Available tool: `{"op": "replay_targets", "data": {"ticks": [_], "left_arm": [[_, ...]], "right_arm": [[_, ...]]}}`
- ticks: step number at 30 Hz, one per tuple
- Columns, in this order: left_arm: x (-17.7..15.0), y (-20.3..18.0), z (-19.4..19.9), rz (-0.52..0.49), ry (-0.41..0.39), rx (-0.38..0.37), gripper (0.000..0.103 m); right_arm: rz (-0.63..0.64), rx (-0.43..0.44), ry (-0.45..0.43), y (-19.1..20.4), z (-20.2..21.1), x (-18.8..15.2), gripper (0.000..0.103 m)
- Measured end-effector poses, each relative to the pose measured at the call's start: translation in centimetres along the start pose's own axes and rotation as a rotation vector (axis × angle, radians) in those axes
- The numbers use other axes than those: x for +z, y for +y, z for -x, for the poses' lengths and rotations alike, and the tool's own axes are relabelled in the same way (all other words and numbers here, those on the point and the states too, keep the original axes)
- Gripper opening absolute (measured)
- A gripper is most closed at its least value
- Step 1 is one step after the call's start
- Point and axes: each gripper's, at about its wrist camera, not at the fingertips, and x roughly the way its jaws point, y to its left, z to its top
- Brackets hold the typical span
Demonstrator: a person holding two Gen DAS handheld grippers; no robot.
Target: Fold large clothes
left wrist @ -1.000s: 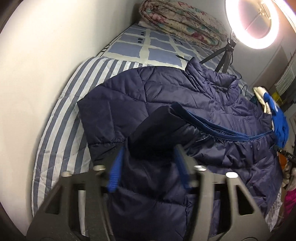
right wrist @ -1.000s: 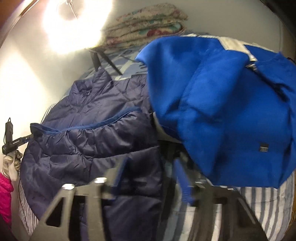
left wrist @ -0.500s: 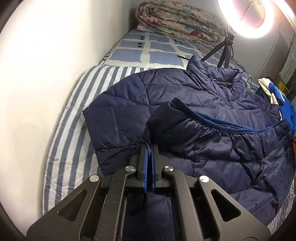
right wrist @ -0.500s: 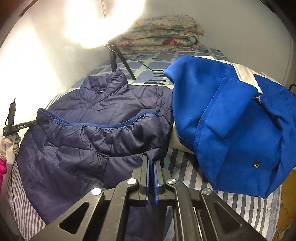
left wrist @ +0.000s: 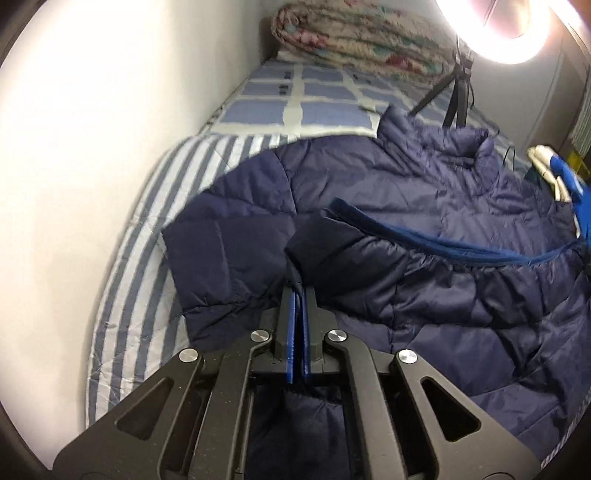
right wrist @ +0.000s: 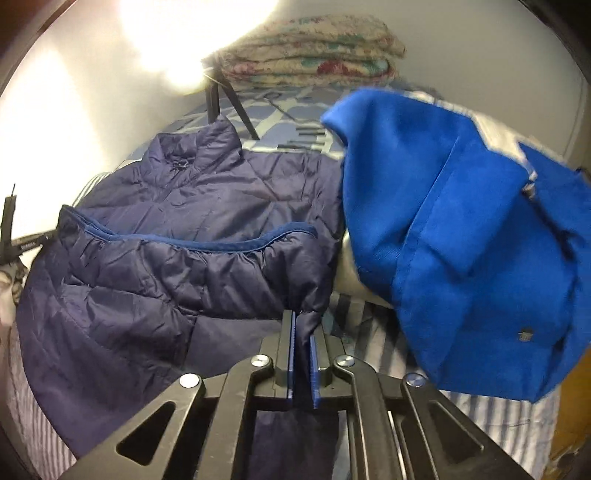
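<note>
Your left gripper has its blue-lined fingers pressed together on a pinch of the navy puffer jacket, at the near left corner of the folded-over hem. Your right gripper likewise pinches the jacket: a tongue of dark fabric runs down between its fingers at the near right corner of that same fold.

From both pinches the lower part of the jacket lies doubled back over its body, so the bright blue hem trim crosses the jacket from left to right. The collar stands up at the far end.

The jacket lies spread on a striped sheet over the bed, with a checked blue cover beyond it and a folded floral quilt at the far end against the wall. A ring light on a black tripod stands on the bed just beyond the collar.

In the right wrist view, a bright blue garment with a pale stripe lies heaped to the right of the jacket, touching its right edge.
</note>
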Motion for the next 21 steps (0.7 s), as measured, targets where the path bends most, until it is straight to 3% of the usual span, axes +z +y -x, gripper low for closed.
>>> {"op": "replay_targets", "data": {"ticks": [5, 10, 14, 21], "left_arm": [[1.0, 0.5, 2.7, -0.004, -0.072, 0.023, 0.0], [3.8, 0.9, 4.9, -0.001, -0.16, 0.061, 0.0], [7.3, 1.2, 4.3, 0.005, -0.193, 0.086, 0.0], [13.3, -0.1, -0.3, -0.011, -0.236, 0.176, 0.0]], "right_arm": [[0.057, -0.055, -0.081, 1.1, 4.0, 0.8, 0.001], [0.075, -0.115, -0.184, 1.8, 6.3, 3.9, 0.001], [0.044, -0.162, -0.202, 1.3, 4.6, 7.2, 0.001], [0.046, -0.287, -0.204, 1.4, -1.6, 13.4, 0.001]]}}
